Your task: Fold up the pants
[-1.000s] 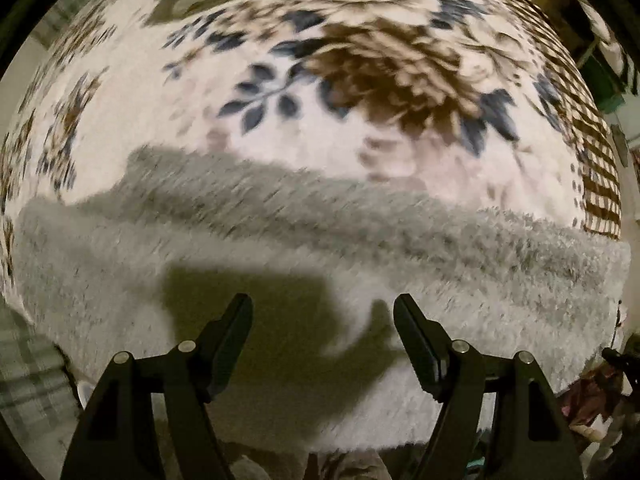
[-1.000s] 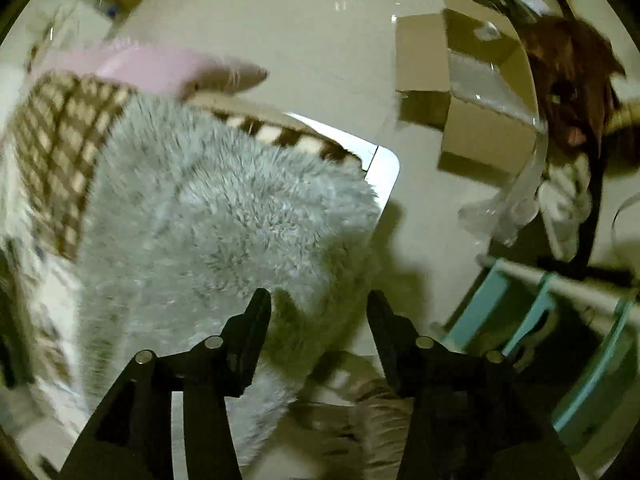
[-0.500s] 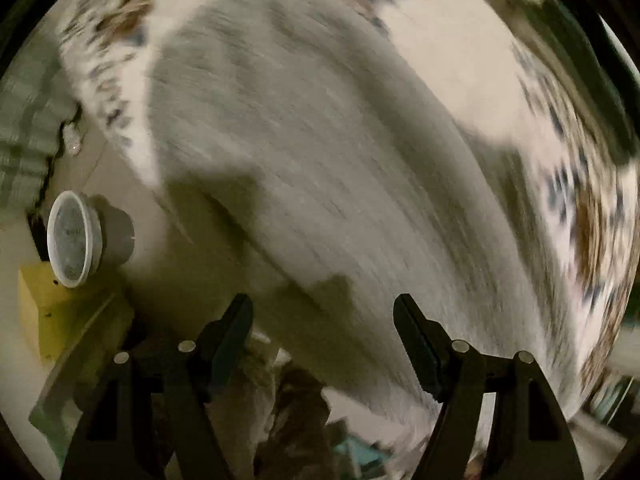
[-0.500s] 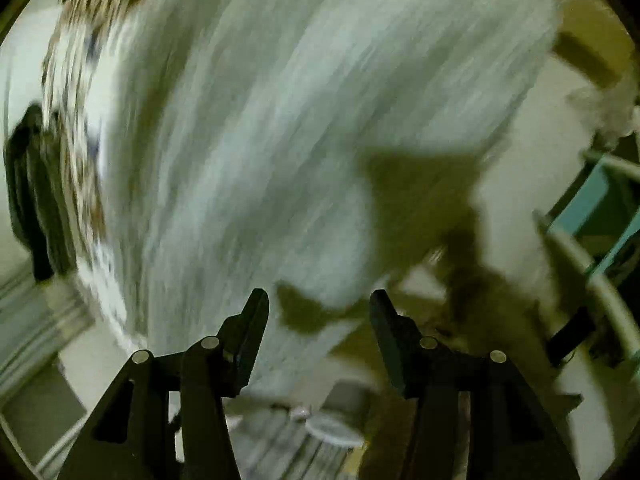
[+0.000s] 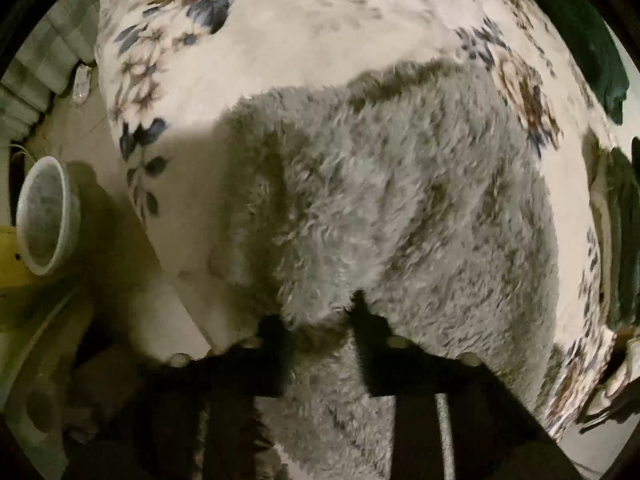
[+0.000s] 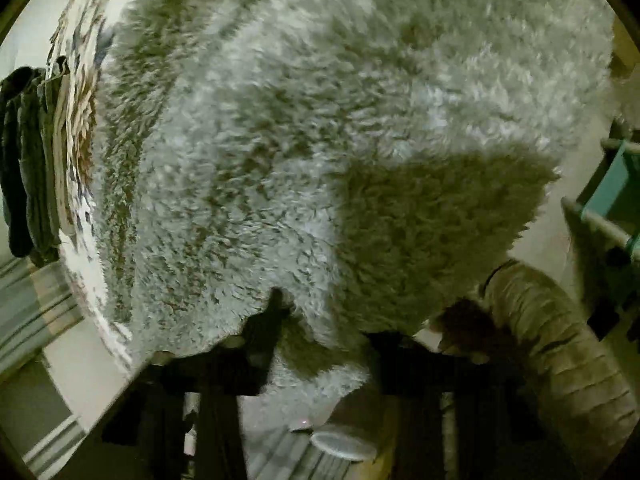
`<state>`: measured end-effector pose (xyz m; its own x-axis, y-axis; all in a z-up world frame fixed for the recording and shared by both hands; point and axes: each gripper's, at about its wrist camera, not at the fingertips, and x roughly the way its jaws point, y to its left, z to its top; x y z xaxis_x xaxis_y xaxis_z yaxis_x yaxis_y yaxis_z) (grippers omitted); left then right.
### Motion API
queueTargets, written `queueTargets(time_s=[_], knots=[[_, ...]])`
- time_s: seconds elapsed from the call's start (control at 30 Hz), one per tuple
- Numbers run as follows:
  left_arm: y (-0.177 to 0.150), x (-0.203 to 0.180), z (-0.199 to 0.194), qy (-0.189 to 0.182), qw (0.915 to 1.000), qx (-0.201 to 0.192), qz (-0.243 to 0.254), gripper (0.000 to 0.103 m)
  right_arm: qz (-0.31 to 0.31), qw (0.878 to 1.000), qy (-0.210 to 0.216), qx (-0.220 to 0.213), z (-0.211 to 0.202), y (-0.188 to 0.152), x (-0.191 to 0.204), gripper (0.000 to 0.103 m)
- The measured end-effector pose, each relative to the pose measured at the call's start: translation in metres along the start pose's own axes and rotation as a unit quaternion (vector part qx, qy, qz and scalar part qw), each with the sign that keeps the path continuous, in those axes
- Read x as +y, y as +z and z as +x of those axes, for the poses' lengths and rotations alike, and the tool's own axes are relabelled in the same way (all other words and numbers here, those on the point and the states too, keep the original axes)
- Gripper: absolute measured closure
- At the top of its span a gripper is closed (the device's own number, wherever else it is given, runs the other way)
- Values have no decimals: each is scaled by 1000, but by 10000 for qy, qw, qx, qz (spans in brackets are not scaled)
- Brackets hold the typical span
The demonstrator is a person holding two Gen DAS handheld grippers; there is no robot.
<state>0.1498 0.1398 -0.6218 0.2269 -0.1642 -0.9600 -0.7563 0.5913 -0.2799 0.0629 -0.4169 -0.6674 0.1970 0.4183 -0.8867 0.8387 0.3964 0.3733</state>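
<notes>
Both tongs at the near hem of the grey fluffy pants [image 5: 400, 208], which lie spread on the floral blanket [image 5: 320, 32] over the bed. Left tongs [image 5: 320, 320]: fabric bunched between the fingers, looks clamped on the edge. Right tongs [image 6: 320, 320]: same, fleece pinched between the tips. Judging by this, the step is the grab before a fold; the next move probably needs both edges lifted together and carried across evenly. Material is thick, shaggy, limp pile, bulky, likely to slump. Grey bowl [image 5: 46, 216] sits off the bed's left side.
</notes>
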Motion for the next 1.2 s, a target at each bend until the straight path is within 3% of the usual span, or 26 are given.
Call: queueTargets(time_s=[0.03,0.1,0.27,0.43,0.73,0.8,0.87,0.9,0.93,0.97,1.03,1.13,1.2], knots=[[0,1,-5,-58,10000,-74,34,93,-53,9999,-80,-110,-3,-3,3,90],[-1,1,-16,-136,9997,-144,131,94,-222,9992,-220,-253,-9,-10,11,94],[-10,24,-52,-402,9990,-146,105,95,-536,9967,-442,-418,-33,-17,19,96],[-22,48,-65,-380,9992,46,89,95,-725,9944,-641,-419,-54,-29,14,96],[-16,52,-18,-78,9987,501,34,91,-780,9906,-1116,-114,-34,-22,-2,96],[-14,52,-20,-111,9982,584,54,91,-792,9887,-1270,98,-27,-16,-1,84],[-15,50,-33,-202,9984,512,156,84,-981,9856,-1369,139,-28,-13,12,66],[-16,48,-39,-177,9983,503,221,76,-1160,9827,-1439,140,-33,-14,20,51],[-17,46,-46,-198,9982,485,298,68,-1318,9794,-1519,155,-40,-16,28,42],[-17,44,-52,-213,9981,472,347,62,-1432,9773,-1555,163,-45,-19,36,42],[-15,40,-64,-149,9980,378,480,26,-1836,9713,-1487,273,-54,-26,64,40],[-6,24,-74,-79,9968,130,784,23,-2755,9506,-1393,329,-49,-40,123,40],[-2,12,-75,22,9952,0,975,23,-3580,9244,-1297,223,-31,-52,183,40]])
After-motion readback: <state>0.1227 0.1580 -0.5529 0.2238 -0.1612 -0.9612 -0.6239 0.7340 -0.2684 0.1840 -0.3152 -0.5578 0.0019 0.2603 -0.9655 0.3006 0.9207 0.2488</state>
